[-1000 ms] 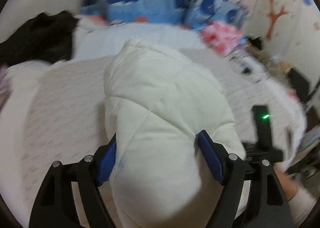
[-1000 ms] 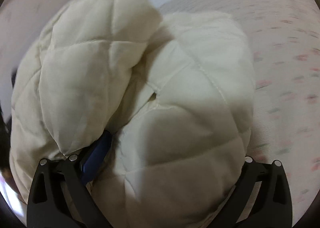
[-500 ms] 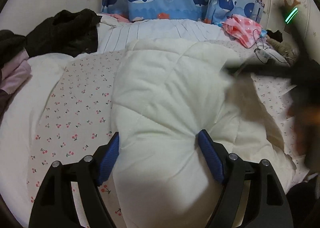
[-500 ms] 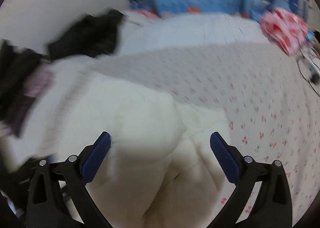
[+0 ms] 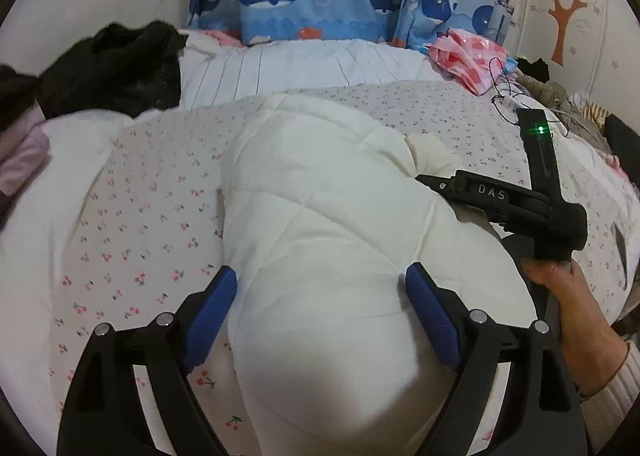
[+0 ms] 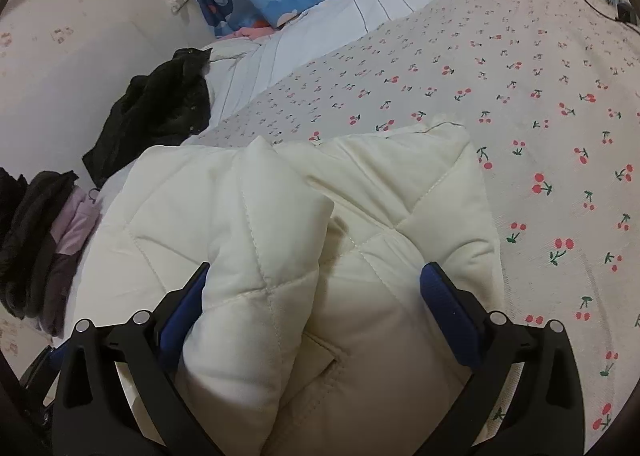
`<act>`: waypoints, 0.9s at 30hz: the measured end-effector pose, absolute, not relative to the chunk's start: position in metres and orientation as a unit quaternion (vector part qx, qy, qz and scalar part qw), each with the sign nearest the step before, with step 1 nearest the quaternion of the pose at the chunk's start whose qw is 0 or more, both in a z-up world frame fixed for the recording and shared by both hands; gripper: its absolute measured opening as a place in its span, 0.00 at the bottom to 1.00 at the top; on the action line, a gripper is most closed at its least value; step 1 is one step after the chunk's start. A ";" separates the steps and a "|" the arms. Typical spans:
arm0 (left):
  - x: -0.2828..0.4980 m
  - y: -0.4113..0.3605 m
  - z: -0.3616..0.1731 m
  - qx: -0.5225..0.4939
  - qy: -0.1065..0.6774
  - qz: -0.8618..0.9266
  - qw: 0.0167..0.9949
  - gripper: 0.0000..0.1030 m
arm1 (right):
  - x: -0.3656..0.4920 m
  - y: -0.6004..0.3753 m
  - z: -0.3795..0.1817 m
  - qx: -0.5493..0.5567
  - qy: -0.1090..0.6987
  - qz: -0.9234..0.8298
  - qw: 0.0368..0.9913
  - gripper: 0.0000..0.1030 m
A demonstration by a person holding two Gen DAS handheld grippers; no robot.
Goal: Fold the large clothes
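Left wrist view: both grippers spread wide around the puffy white coat [image 5: 328, 240], mid-fold; next, pinch it.

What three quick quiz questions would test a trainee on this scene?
1. True or false: the white quilted jacket lies on the cherry-print sheet.
2. The black garment is: A) on top of the jacket; B) apart from it, toward the wall; C) on the floor.
3. Fill in: the fingers of the left gripper straddle the ____.
Key: 1 true; 2 B; 3 jacket.
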State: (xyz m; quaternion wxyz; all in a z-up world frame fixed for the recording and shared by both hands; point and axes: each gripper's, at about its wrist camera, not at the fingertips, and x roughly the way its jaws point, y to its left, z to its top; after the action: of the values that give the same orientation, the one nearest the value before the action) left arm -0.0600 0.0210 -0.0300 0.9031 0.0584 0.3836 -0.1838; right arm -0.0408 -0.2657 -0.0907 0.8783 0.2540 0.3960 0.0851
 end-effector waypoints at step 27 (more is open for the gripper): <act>-0.068 0.014 -0.028 0.090 0.359 -0.172 0.913 0.81 | -0.036 -0.275 -0.093 0.281 0.393 0.113 0.868 0.94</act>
State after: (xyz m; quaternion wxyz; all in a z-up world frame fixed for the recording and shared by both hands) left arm -0.0676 0.0141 -0.0281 0.9127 0.0896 0.3595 -0.1722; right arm -0.0365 -0.2754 -0.0928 0.8682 0.2814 0.3928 0.1131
